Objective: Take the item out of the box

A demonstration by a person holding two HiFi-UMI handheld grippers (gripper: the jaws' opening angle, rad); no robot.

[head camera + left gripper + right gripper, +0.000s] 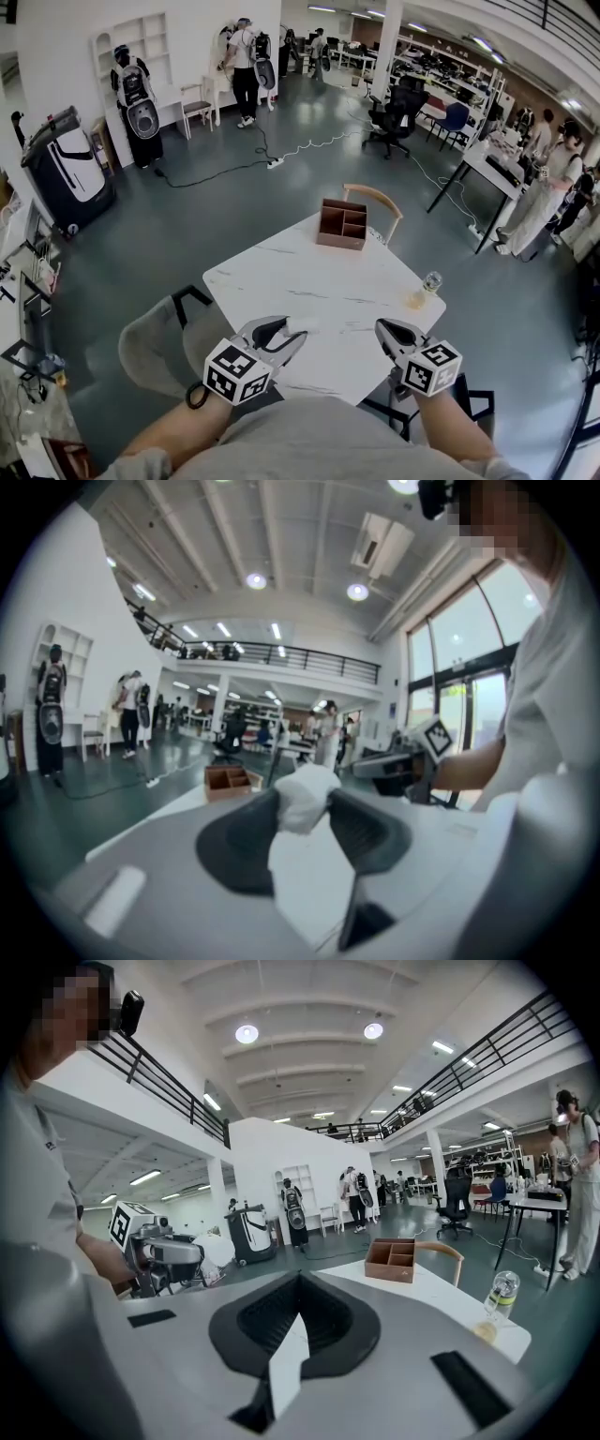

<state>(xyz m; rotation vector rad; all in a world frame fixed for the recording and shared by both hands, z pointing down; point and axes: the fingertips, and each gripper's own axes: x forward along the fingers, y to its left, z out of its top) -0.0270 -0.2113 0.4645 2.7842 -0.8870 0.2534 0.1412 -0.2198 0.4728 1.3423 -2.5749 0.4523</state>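
The brown wooden box point(342, 223) with open compartments stands at the far edge of the white table point(309, 281); it also shows in both gripper views point(228, 780) point(394, 1258). My left gripper point(296, 336) point(305, 810) hovers over the near table edge, shut on a crumpled white item point(303, 787) that bulges out above its jaws. My right gripper point(386, 330) point(298, 1281) is held level beside it on the right, its jaw tips meeting with nothing between them. Each gripper appears in the other's view point(394, 763) point(173, 1252).
A clear bottle point(429, 284) point(500, 1293) stands at the table's right edge. A wooden chair point(375, 199) is behind the box and a grey chair point(159, 342) is at the near left. People, desks and office chairs fill the room beyond.
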